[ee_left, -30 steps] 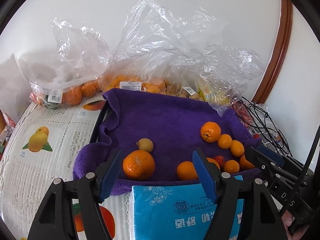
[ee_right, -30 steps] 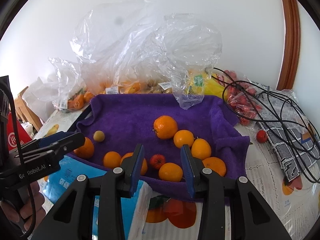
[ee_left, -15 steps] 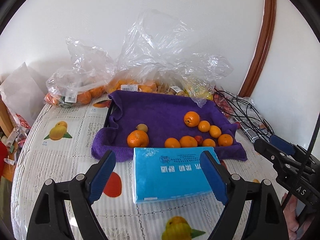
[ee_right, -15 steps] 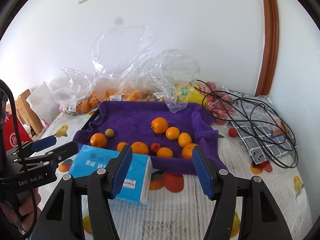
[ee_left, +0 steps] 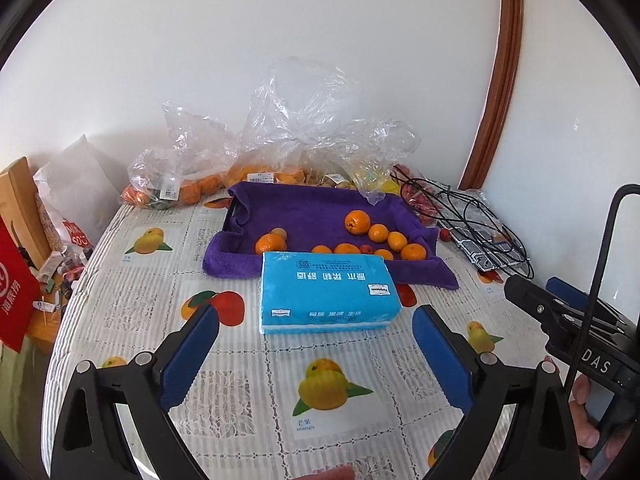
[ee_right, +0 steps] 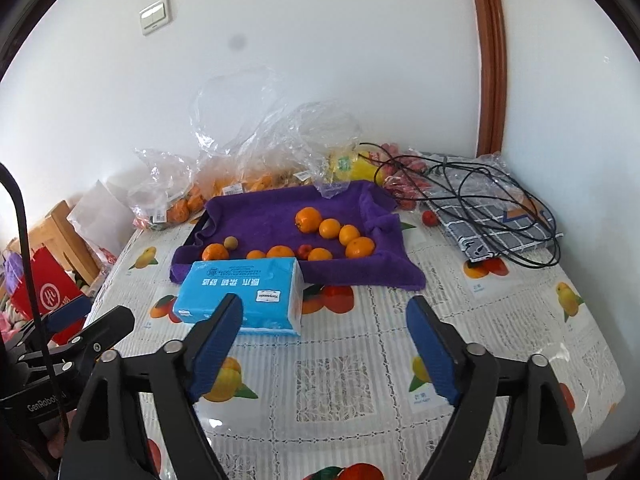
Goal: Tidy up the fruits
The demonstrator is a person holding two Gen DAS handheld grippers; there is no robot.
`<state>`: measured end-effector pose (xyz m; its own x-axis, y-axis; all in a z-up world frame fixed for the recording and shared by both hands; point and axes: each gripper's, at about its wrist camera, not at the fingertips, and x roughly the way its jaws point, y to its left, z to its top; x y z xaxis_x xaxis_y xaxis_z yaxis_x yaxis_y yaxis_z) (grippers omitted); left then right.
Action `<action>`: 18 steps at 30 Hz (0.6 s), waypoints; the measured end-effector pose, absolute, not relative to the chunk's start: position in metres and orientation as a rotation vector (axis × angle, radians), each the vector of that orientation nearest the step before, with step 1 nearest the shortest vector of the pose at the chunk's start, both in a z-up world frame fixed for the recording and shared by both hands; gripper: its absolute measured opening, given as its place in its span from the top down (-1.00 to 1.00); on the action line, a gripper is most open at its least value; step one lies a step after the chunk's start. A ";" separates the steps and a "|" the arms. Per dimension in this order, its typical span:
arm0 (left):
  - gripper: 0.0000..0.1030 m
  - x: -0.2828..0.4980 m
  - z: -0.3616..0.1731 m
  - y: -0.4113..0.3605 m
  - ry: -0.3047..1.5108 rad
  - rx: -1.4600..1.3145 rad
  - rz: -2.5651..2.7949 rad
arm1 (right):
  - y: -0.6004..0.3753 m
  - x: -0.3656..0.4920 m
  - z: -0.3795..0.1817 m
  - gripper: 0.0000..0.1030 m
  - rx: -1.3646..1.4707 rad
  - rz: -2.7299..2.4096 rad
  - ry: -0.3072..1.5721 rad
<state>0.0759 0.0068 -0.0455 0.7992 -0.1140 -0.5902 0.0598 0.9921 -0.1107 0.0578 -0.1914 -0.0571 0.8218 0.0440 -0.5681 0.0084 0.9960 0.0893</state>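
A tray lined with a purple towel [ee_left: 312,208] [ee_right: 272,212] sits at the back of the table. On it lie several oranges, the largest [ee_left: 357,222] [ee_right: 308,219] heading a diagonal row, another orange [ee_left: 270,243] [ee_right: 215,252] at the left beside a small yellow-brown fruit [ee_left: 279,233] [ee_right: 230,243], and a small red fruit [ee_right: 305,251]. My left gripper [ee_left: 316,320] is open and empty, well back from the tray. My right gripper [ee_right: 324,308] is open and empty, also well back.
A blue tissue pack [ee_left: 326,290] [ee_right: 244,296] lies in front of the tray. Clear plastic bags of oranges [ee_left: 180,192] stand behind it. Black cables on a checked cloth [ee_right: 500,208] and a loose red fruit [ee_right: 430,218] lie at the right. A fruit-print tablecloth [ee_left: 240,380] covers the table.
Both grippers have pulled back and up from the tray, which now looks far smaller. Both jaws have opened wider. The fruit has not moved.
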 end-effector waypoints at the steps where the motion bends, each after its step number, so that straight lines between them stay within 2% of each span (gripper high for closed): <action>1: -0.93 0.070 -0.044 0.005 0.632 -0.086 -0.085 | -0.192 0.051 -0.056 -0.73 0.076 0.009 0.601; 3: -0.96 0.060 -0.041 0.002 0.622 -0.083 -0.074 | -0.193 0.041 -0.055 -0.86 0.059 0.003 0.608; 7: -0.96 0.041 -0.034 -0.001 0.611 -0.096 -0.076 | -0.194 0.020 -0.051 -0.92 0.042 -0.002 0.598; 18: -0.98 0.019 -0.023 0.003 0.590 -0.107 -0.052 | -0.189 -0.007 -0.036 -0.94 0.010 0.005 0.548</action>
<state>0.0192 0.0026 -0.0233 0.8299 -0.0792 -0.5522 0.0181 0.9932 -0.1151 -0.0070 -0.1887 -0.0355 0.8538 0.0079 -0.5205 -0.0025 0.9999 0.0111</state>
